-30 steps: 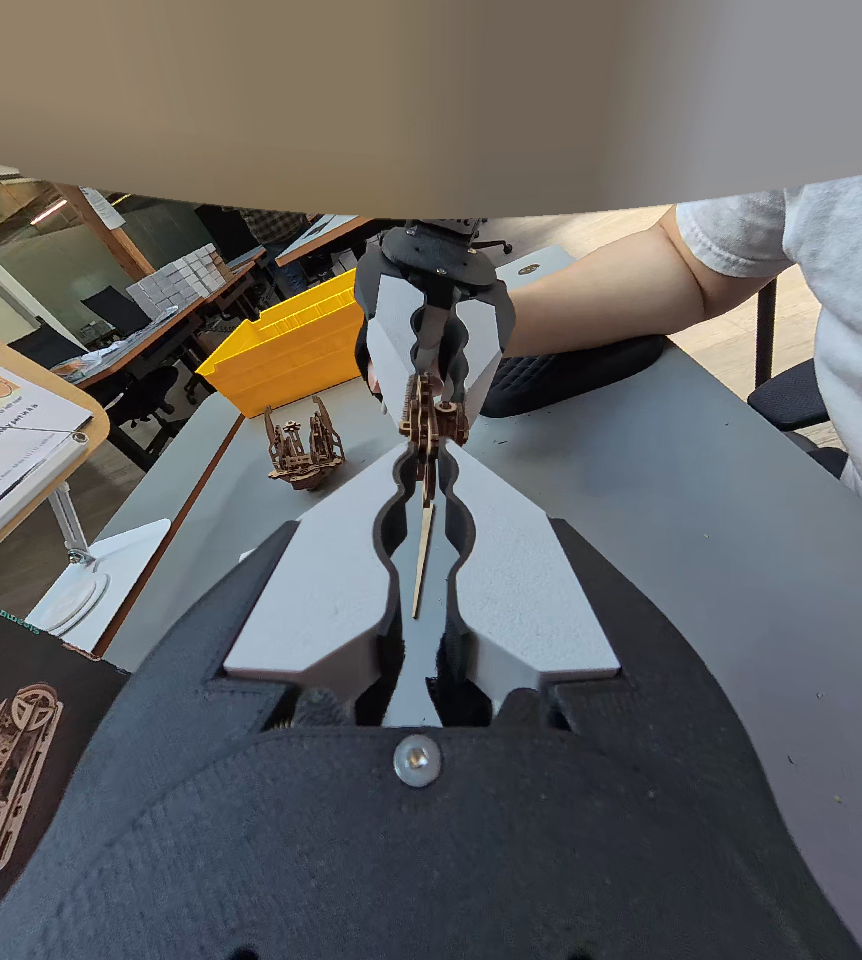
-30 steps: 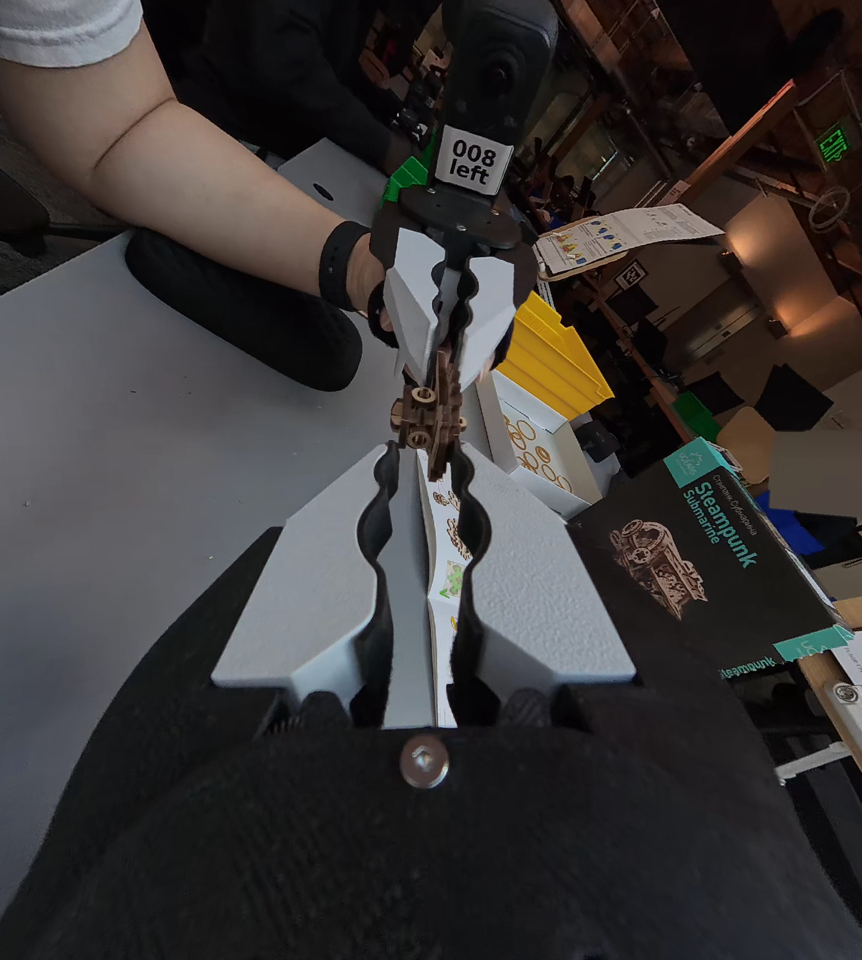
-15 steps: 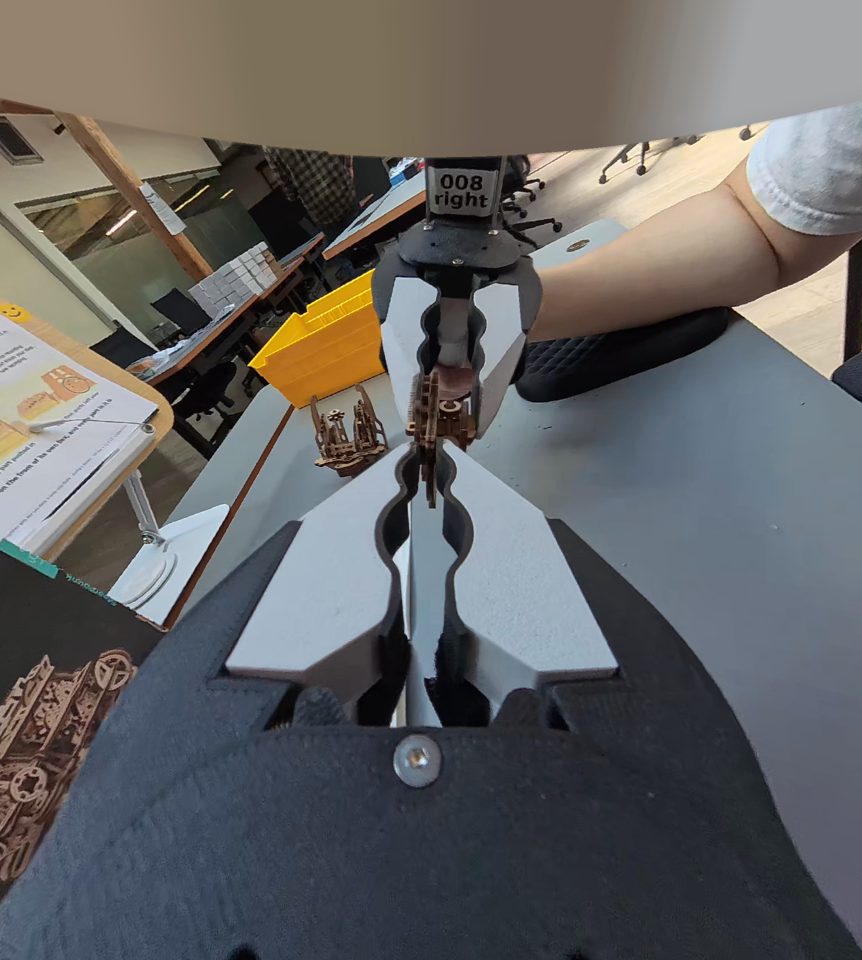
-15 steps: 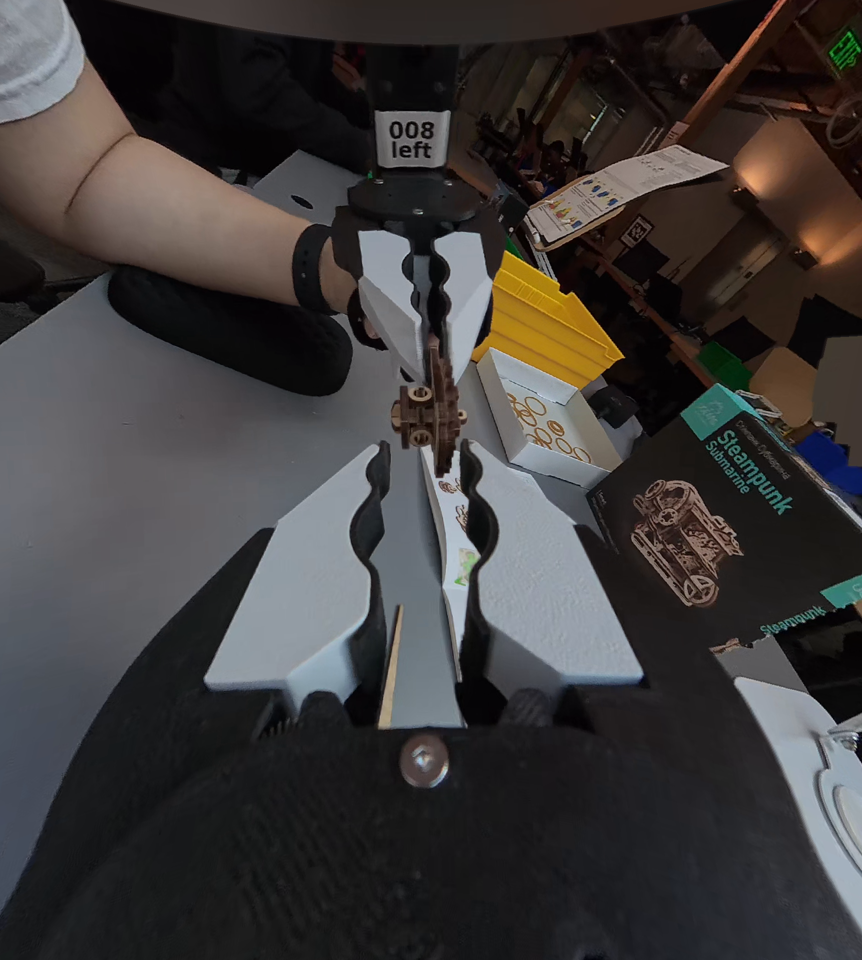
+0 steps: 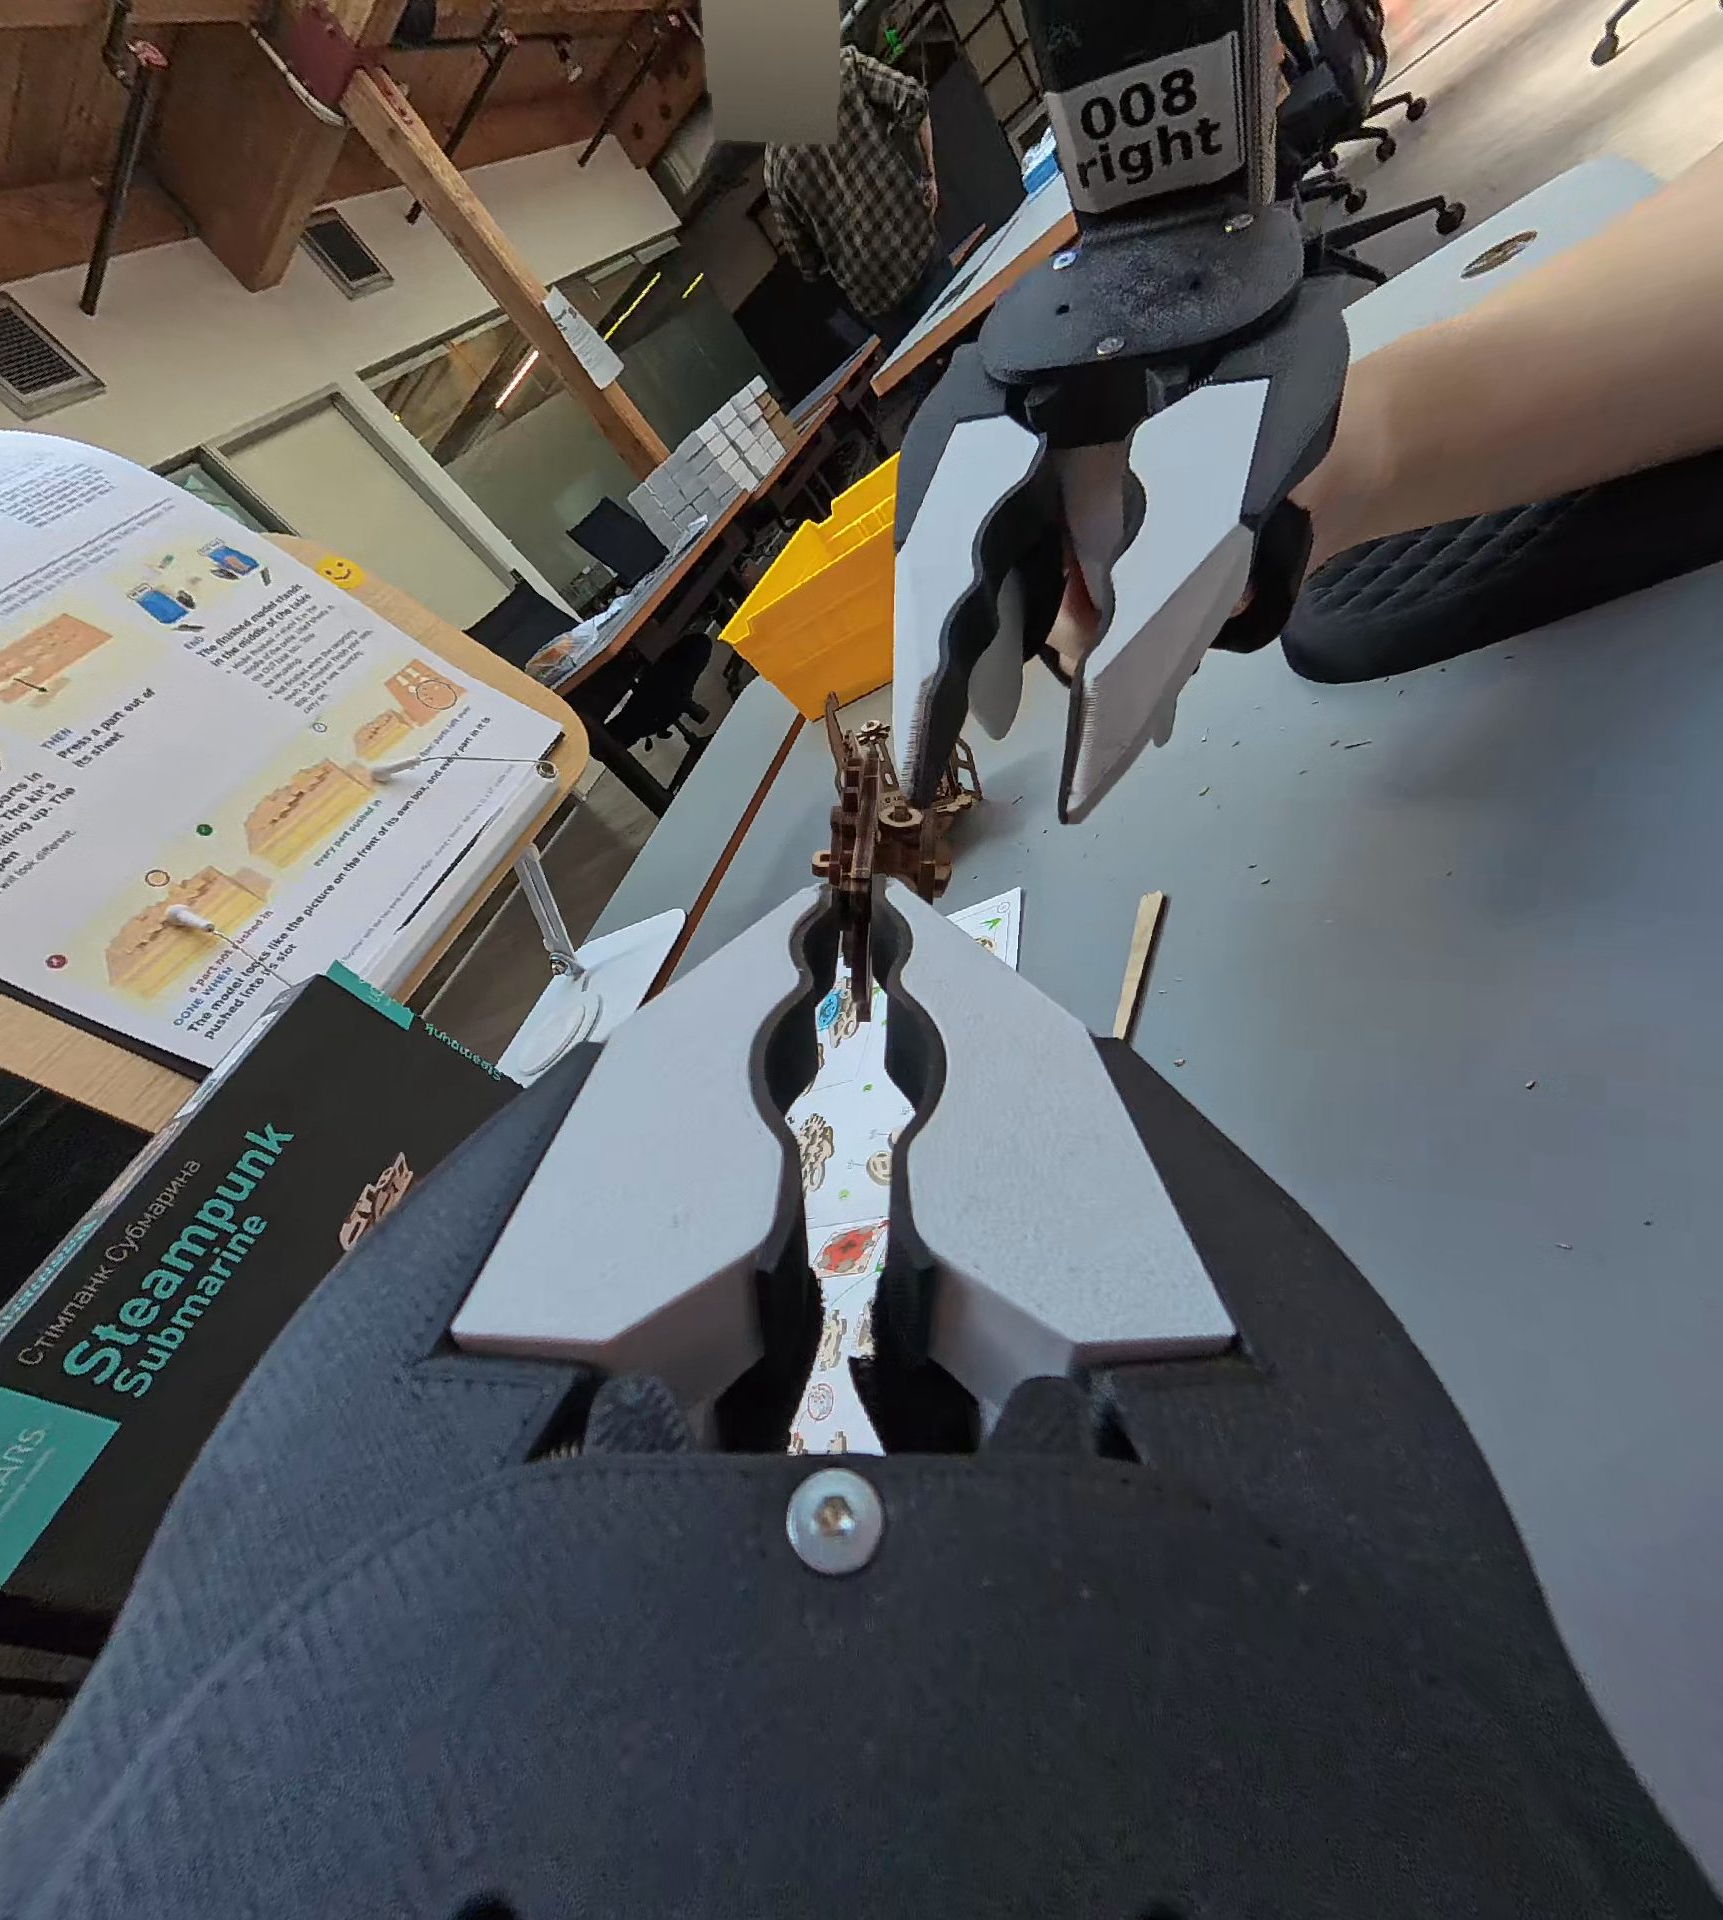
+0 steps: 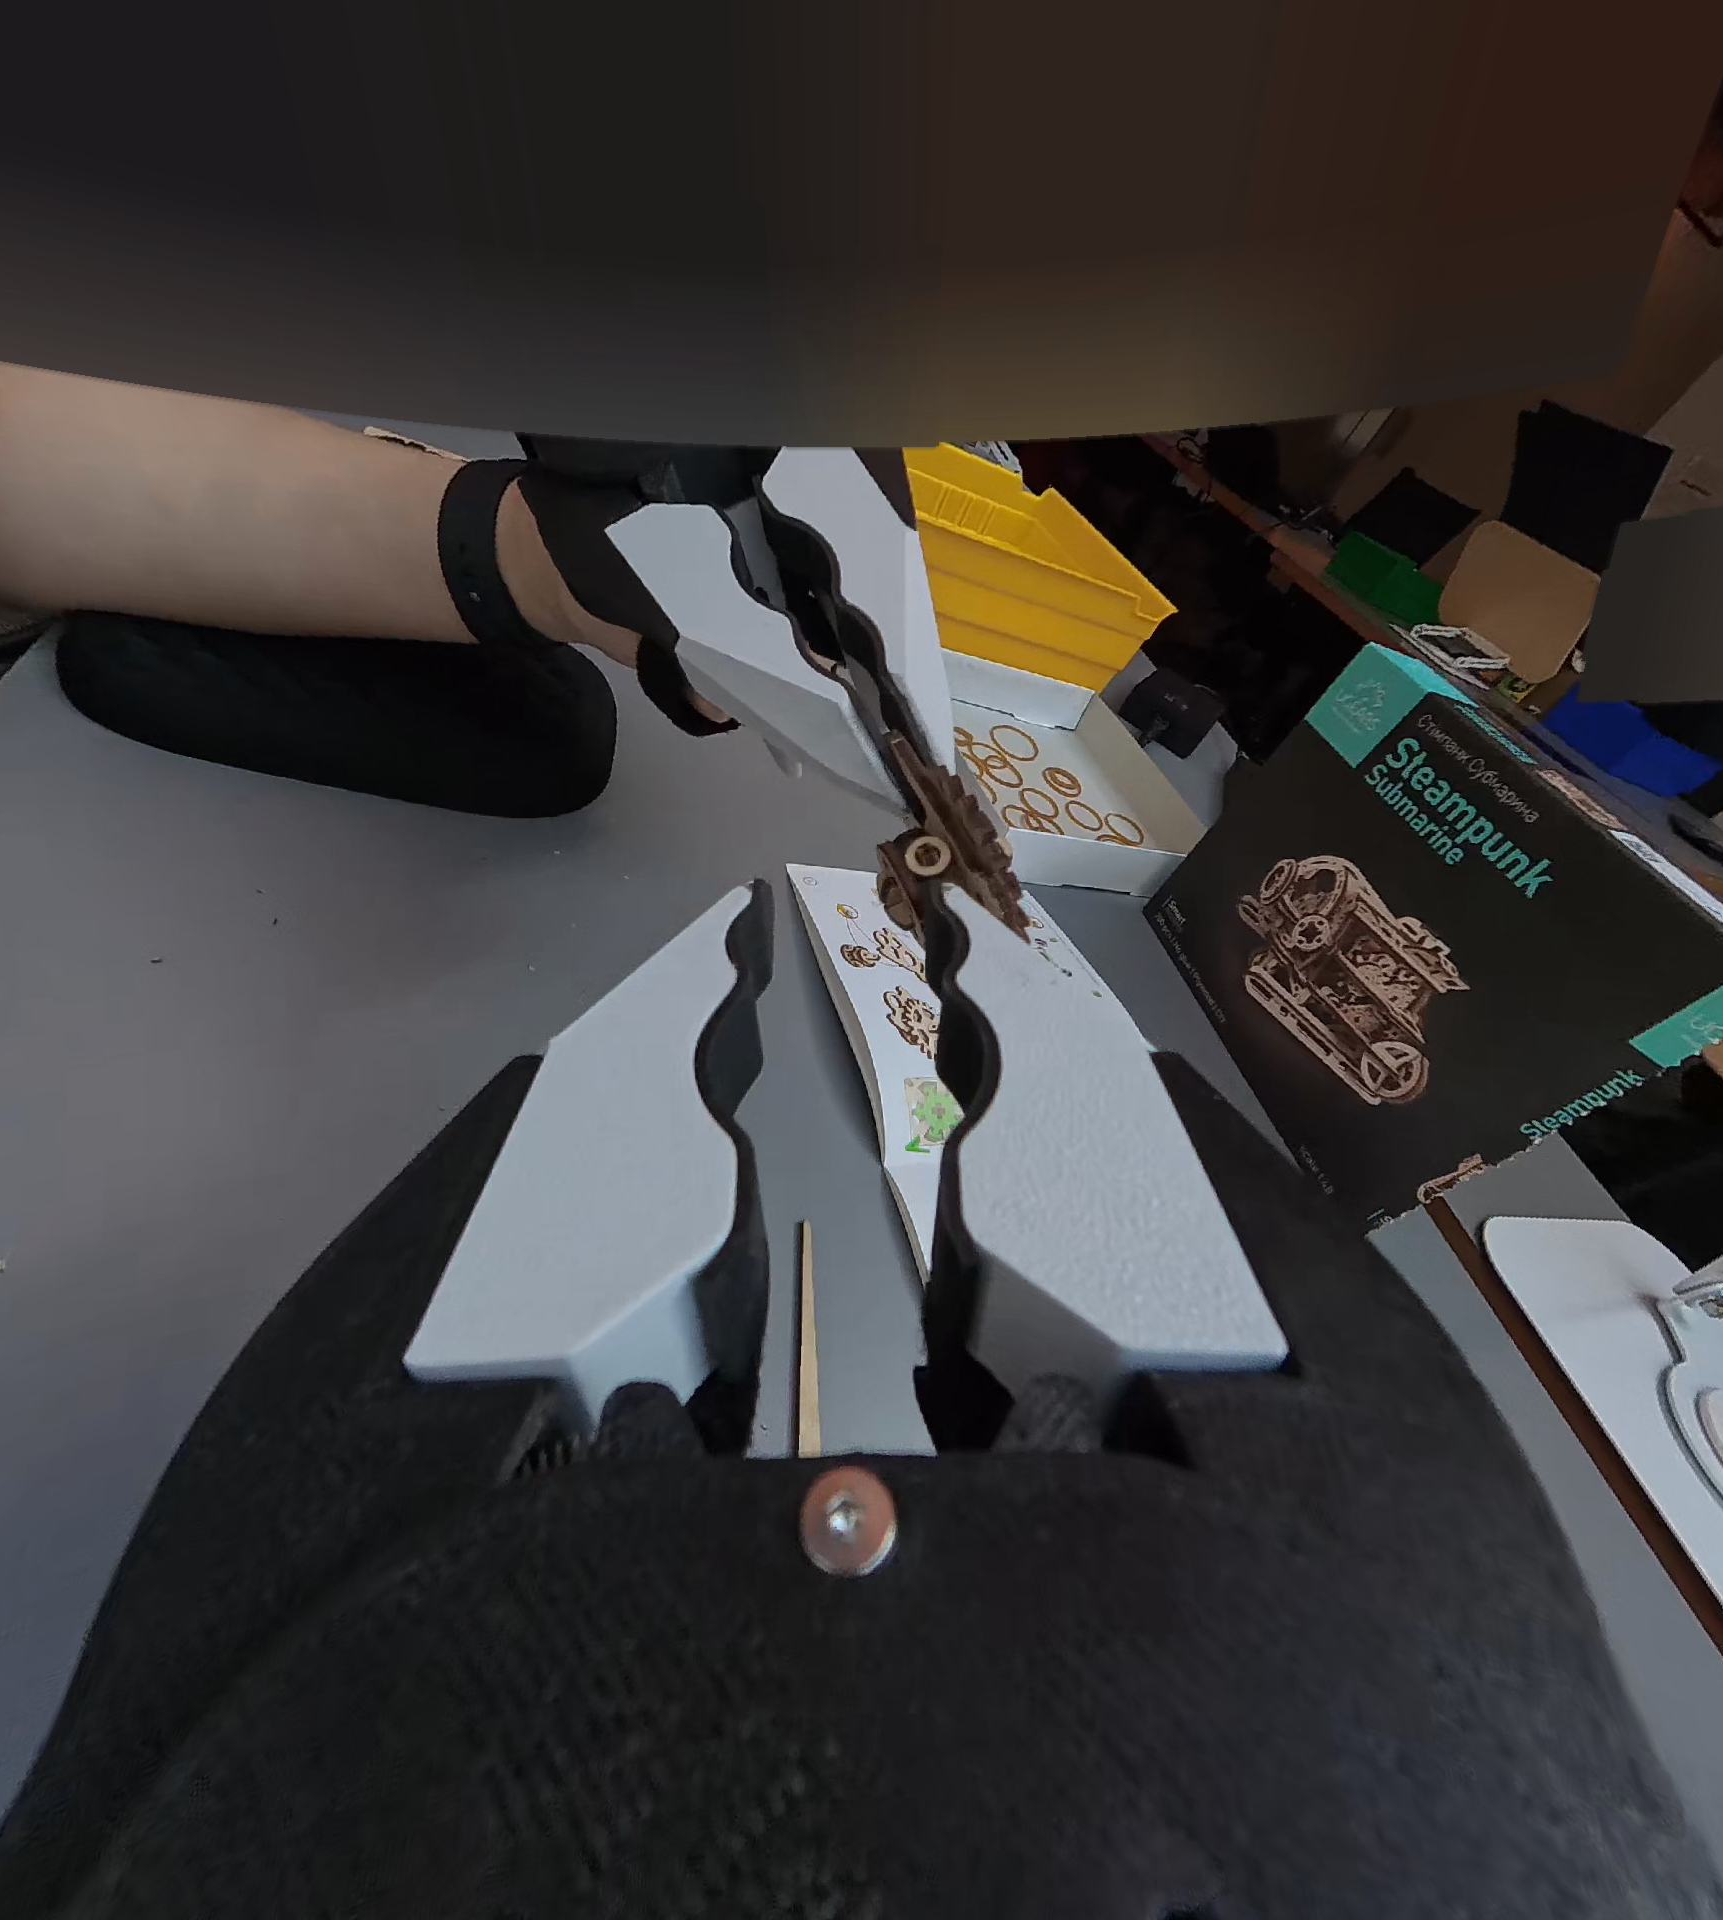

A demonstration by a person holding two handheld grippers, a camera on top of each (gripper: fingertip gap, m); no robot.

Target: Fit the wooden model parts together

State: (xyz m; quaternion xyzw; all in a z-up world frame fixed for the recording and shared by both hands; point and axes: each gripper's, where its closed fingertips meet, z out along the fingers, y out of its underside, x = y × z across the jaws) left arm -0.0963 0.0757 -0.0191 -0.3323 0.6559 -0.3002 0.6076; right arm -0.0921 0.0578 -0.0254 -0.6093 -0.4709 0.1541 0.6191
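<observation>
the wooden model part [image 5: 872, 831] is in the air above the grey table [image 5: 1459, 1039], pinched at the tips of your left gripper [image 5: 852, 904], which is clenched on it. your right gripper [image 5: 1002, 779] is just beside it with fingers spread and nothing between them. below lie a printed sheet [image 6: 888, 966] and a thin wooden stick [image 5: 1139, 961]; the black kit box [image 6: 1439, 935] stands near.

Two grippers, left [image 5: 862, 914] and right [image 5: 997, 800], one black box [image 6: 1439, 935] (printed), one yellow bin [image 6: 1023, 582], one stick [image 5: 1137, 961].
</observation>
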